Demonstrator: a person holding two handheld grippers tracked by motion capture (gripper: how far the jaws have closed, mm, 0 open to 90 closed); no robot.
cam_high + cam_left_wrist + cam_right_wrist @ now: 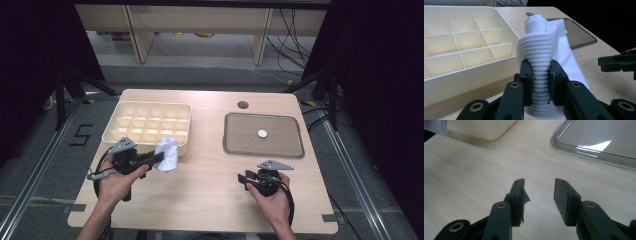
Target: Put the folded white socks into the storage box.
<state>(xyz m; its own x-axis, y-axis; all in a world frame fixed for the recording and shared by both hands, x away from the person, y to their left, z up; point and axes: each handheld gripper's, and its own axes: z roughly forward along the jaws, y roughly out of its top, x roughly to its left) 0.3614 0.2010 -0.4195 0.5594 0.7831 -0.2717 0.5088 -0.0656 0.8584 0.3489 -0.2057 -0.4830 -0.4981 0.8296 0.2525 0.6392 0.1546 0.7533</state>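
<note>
- One rolled white sock (541, 50) is clamped between the jaws of the left gripper (150, 159), held upright just off the near right corner of the cream divided box (125, 107) at the table's left.
- Two risks, as I judge them: the grip bites only the ribbed cuff, so the loose roll could unwind or sag out; and carried low, it could catch the box's near wall instead of clearing it into a compartment.
- Right gripper (539, 195) rests near the right front of the table (210, 200), jaws spread and holding nothing, so it could not steady the box.
- Counted: one sock, one box, one clear tray (235, 145) far right with one small white disc (262, 133) on it, and two grippers.
</note>
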